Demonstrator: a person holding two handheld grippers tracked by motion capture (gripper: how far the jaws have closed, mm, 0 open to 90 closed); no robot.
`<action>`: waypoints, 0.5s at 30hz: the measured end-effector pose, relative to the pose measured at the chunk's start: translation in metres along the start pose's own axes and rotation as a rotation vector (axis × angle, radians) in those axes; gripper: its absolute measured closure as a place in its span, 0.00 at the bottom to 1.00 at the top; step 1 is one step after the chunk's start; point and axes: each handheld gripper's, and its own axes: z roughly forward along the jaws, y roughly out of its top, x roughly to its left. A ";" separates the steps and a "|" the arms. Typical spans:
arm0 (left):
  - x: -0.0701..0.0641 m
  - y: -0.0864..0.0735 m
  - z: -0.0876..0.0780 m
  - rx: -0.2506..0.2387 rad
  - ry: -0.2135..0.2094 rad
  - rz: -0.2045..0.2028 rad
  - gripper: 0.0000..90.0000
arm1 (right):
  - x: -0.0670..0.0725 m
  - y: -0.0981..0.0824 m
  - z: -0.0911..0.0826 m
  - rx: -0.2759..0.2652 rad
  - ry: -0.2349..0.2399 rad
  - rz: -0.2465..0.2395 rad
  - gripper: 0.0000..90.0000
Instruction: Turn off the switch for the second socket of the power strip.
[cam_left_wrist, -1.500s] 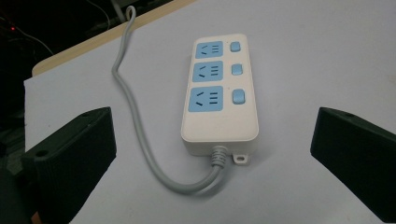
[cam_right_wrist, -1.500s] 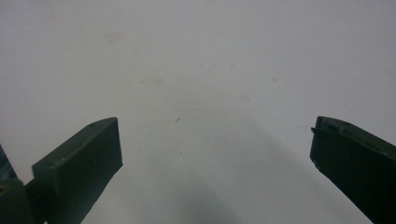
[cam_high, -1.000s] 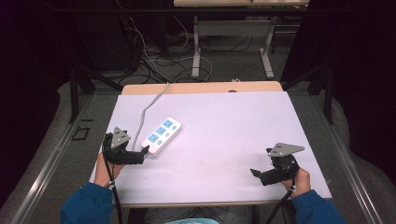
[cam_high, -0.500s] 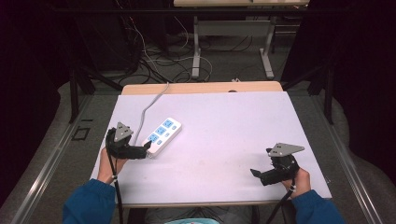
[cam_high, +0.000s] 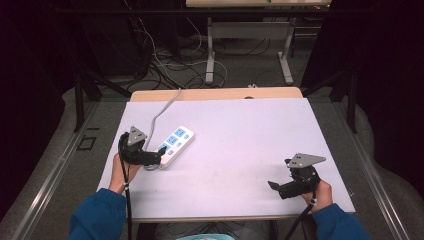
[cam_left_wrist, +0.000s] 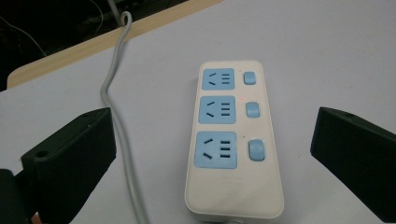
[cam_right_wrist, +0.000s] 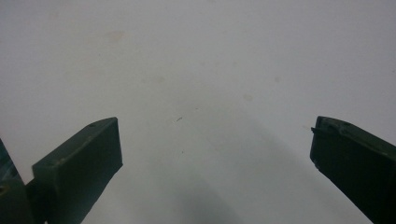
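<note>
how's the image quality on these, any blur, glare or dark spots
High view: table evenly lit, surroundings nearly black, fine detail soft. Left gripper view: power strip sharp, no glare, near jaws slightly soft. Right gripper view: dim and greyish, a soft shadow on the bare tabletop between the jaws.

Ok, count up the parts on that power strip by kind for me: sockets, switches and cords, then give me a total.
Parts on the power strip:
Blue sockets: 3
Blue switches: 3
Grey cords: 1
Total: 7
</note>
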 end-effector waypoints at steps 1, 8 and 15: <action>0.000 0.001 0.001 -0.004 0.001 -0.003 0.00 | -0.001 0.000 0.001 -0.002 -0.002 -0.003 0.02; -0.001 0.005 0.010 0.012 -0.011 0.001 0.00 | 0.000 0.000 0.000 0.003 -0.005 0.003 0.02; -0.002 0.009 0.022 0.032 -0.021 -0.009 0.00 | -0.001 0.000 0.001 0.001 -0.002 -0.004 0.02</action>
